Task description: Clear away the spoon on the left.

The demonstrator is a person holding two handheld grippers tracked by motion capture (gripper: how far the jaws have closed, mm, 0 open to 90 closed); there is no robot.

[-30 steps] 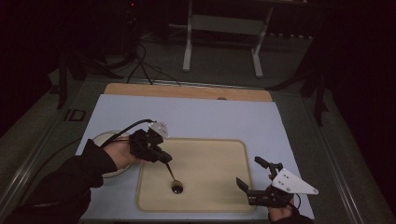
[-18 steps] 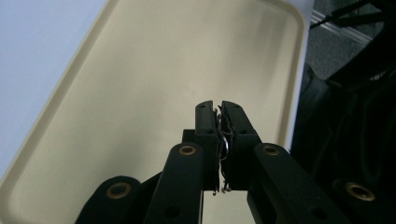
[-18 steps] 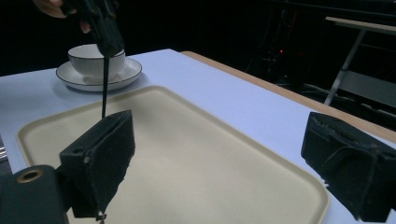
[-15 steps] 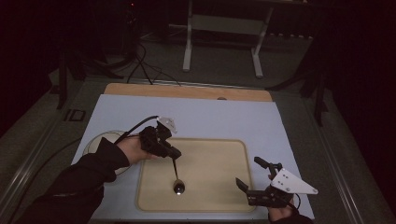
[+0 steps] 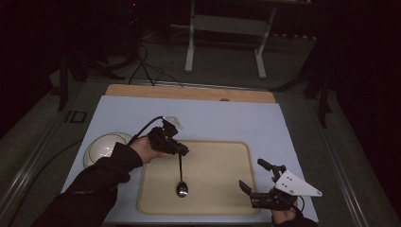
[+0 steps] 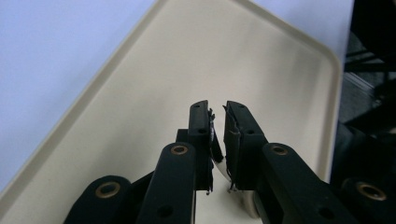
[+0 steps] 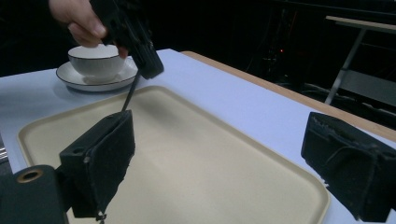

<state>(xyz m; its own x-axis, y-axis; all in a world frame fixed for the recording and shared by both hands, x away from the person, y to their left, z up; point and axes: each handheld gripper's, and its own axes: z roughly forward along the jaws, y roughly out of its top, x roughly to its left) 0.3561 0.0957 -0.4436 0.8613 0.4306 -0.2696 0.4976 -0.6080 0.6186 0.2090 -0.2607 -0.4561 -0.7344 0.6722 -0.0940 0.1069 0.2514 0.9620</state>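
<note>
A dark metal spoon (image 5: 180,188) hangs bowl-down over the beige tray (image 5: 217,165), and its thin handle (image 7: 128,95) slants up into my left gripper (image 5: 182,152). That gripper is shut on the handle's top end, above the tray's left half. In the left gripper view the jaws (image 6: 217,109) stand nearly together with a sliver of handle between them. I cannot tell whether the bowl touches the tray. My right gripper (image 5: 250,173) stands open over the tray's near right corner, with nothing between its wide-apart jaws (image 7: 222,121).
A white cup (image 7: 95,60) on a saucer (image 5: 101,147) stands left of the tray on the pale blue mat (image 5: 213,118). A wooden strip (image 5: 189,92) edges the table's far side. Beyond it are dark floor, cables and a metal stand.
My left gripper has moved right and a little farther away with the spoon. The handle now stands steeper, while the bowl stays over about the same spot. The right gripper has not moved.
</note>
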